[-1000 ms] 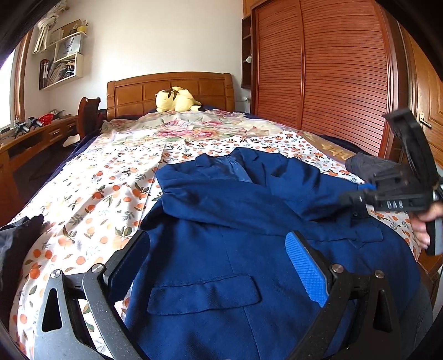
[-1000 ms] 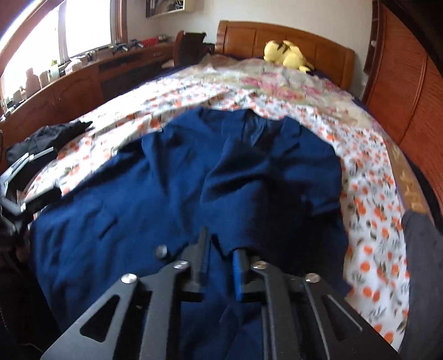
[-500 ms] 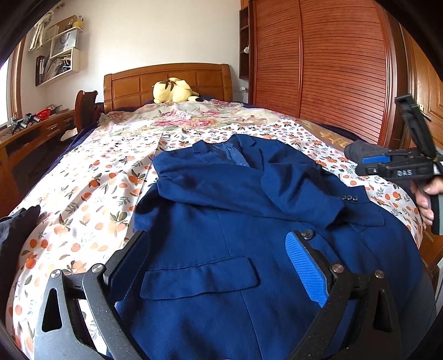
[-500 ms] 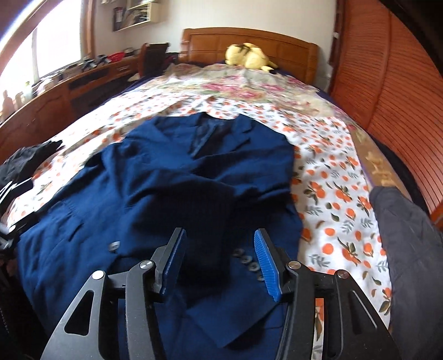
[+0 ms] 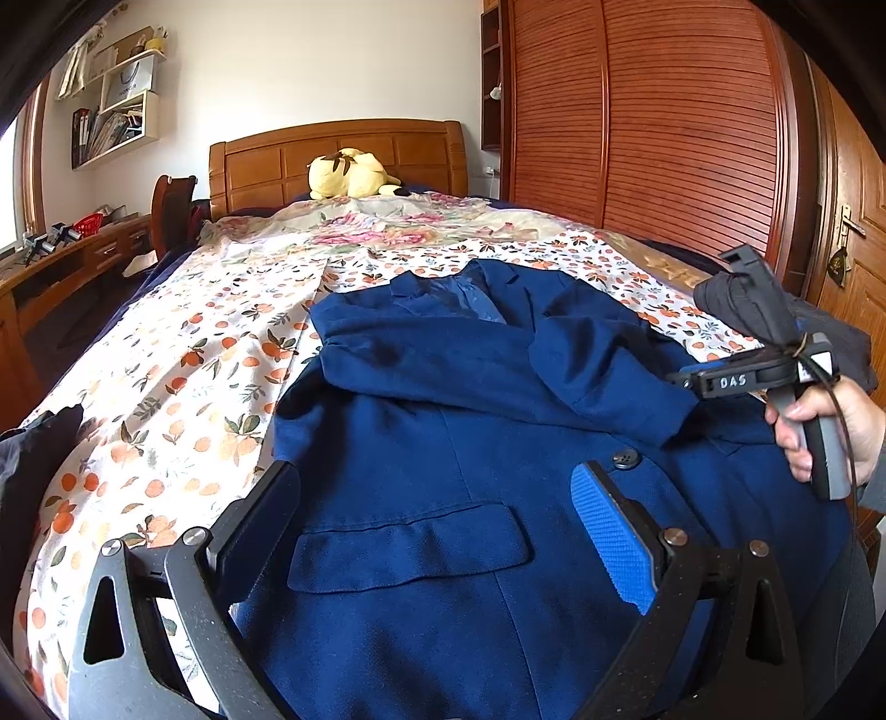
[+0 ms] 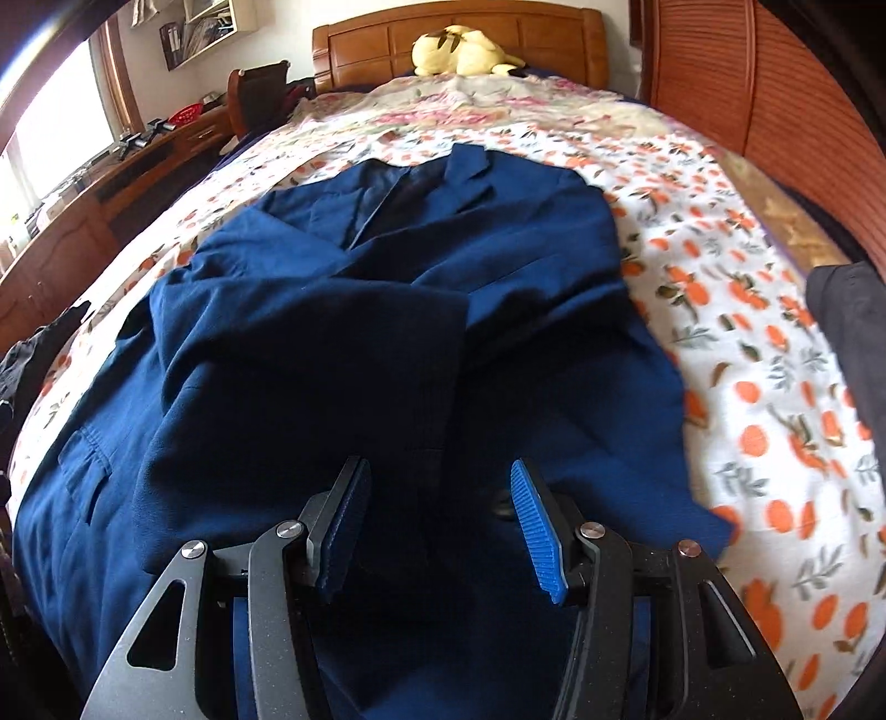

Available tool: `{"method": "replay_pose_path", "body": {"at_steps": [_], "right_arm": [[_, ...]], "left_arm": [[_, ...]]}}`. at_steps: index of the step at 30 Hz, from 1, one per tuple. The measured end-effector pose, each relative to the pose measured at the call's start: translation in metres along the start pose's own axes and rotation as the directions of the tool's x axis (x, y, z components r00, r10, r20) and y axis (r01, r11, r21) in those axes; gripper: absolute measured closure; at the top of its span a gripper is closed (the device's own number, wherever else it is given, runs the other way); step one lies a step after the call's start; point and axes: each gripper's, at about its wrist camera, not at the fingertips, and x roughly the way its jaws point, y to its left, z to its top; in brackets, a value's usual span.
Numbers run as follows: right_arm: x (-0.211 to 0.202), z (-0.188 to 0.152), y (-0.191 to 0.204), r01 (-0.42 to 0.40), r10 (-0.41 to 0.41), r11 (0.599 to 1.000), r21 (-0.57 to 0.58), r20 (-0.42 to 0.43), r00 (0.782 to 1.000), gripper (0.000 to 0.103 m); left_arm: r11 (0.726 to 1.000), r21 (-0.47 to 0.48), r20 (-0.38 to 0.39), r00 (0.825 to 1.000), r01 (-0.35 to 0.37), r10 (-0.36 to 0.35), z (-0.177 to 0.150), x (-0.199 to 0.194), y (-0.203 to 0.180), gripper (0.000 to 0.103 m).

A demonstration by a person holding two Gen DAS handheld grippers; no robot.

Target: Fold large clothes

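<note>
My left tool [image 5: 437, 531] hangs just above the lower front of the navy blazer [image 5: 443, 443], its fingers spread wide with nothing pinched; the flap pocket [image 5: 410, 545] shows in the gap between them. My right tool [image 6: 437, 520] hovers over the blazer too, its blue pads [image 6: 534, 531] standing apart and gripping nothing, only dark cloth lying below the gap. From the left tool's camera the right tool [image 5: 686, 376] sits at the blazer's right edge, with my right hand [image 5: 836, 432] wrapped round its handle.

The blazer lies front-up on the bed [image 5: 183, 354], spread over the orange-print sheet [image 6: 747, 332], collar toward the wooden headboard [image 5: 338, 160] and hem toward me. One sleeve [image 5: 498, 382] is folded across the chest, its cuff ending just beside a front button [image 5: 626, 458]. The other sleeve [image 5: 603, 365] is also folded in over the chest, overlapping the first.

Beyond the blazer, against the headboard, rests a yellow plush toy [image 6: 462, 52]. A dark grey garment [image 6: 853, 343] lies at the blazer's right, at the bed's edge, and another dark garment [image 5: 33, 459] lies well to the blazer's left.
</note>
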Motion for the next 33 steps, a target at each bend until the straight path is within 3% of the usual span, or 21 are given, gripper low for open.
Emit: {"method": "replay_pose_path", "body": {"at_steps": [6, 9, 10, 13, 19, 26, 33], "right_arm": [[0.011, 0.002, 0.016, -0.033, 0.033, 0.998, -0.052, -0.010, 0.999, 0.049], [0.020, 0.004, 0.022, -0.036, 0.034, 0.996, -0.086, -0.026, 0.999, 0.058], [0.022, 0.004, 0.023, -0.036, 0.033, 0.995, -0.089, -0.032, 0.999, 0.070], [0.021, 0.004, 0.020, -0.043, 0.039, 0.993, -0.111, -0.036, 0.999, 0.094], [-0.019, 0.015, 0.032, -0.022, 0.035, 0.985, -0.170, 0.075, 0.997, 0.095], [-0.076, 0.036, 0.076, -0.047, 0.101, 0.966, -0.255, 0.204, 0.974, 0.095], [-0.099, 0.026, 0.140, -0.159, 0.237, 0.920, -0.357, 0.189, 0.953, 0.095]], "left_arm": [[1.000, -0.003, 0.005, 1.000, 0.004, -0.004, 0.001, -0.002, 0.002, 0.004], [1.000, -0.005, 0.005, 1.000, 0.002, -0.002, 0.001, -0.003, 0.004, 0.004], [1.000, -0.006, 0.005, 1.000, 0.000, 0.000, 0.001, -0.005, 0.005, 0.004], [1.000, -0.009, 0.008, 1.000, -0.005, 0.005, 0.001, -0.009, 0.008, 0.004], [1.000, -0.021, 0.018, 1.000, -0.022, 0.022, -0.002, -0.020, 0.021, 0.004], [0.998, -0.048, 0.033, 0.998, -0.049, 0.050, -0.007, -0.035, 0.044, 0.004], [0.994, -0.081, 0.050, 0.996, -0.074, 0.078, -0.012, -0.049, 0.066, 0.004]]}}
